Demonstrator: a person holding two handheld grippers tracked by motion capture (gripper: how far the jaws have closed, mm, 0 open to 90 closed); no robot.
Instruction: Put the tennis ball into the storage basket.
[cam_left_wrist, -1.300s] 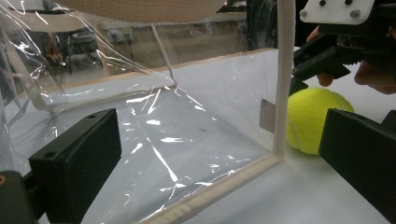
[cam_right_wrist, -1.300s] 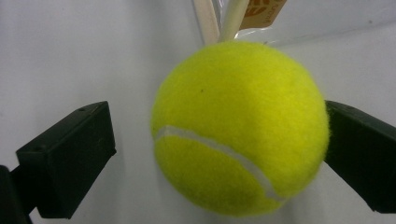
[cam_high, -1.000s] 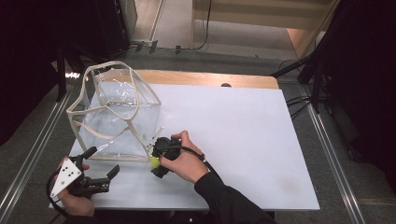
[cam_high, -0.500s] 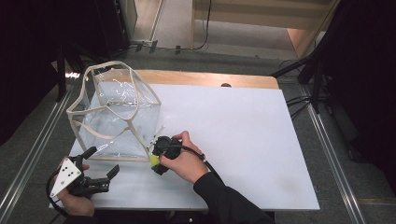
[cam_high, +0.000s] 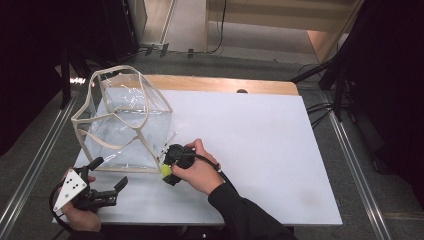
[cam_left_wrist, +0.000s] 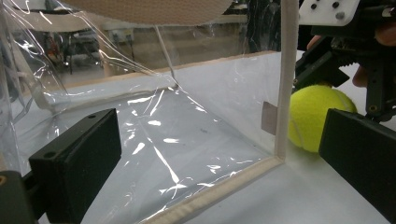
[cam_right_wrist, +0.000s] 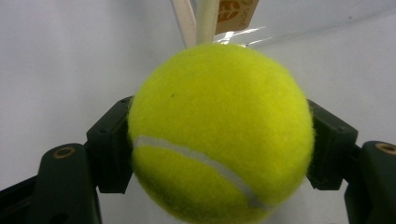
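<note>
A yellow-green tennis ball (cam_right_wrist: 219, 135) sits between the black jaws of my right gripper (cam_right_wrist: 219, 149), and both pads press on its sides. Those jaws have just been closing on the ball. From above, the ball (cam_high: 165, 170) and right gripper (cam_high: 167, 167) rest on the white table at the near right corner of a clear plastic bag (cam_high: 125, 125) with beige trim. My left gripper (cam_high: 109, 172) is near the table's front left corner, open and empty. It faces the bag's near corner (cam_left_wrist: 187, 116), with the ball (cam_left_wrist: 317, 116) beyond the beige edge strip.
The bag stands upright at the back left of the white table board (cam_high: 260, 140). A wooden strip (cam_high: 225, 85) runs along the far edge. Metal rails (cam_high: 350, 155) flank the table. Dark stands and cables (cam_high: 330, 75) are on the floor beyond the table's far right corner.
</note>
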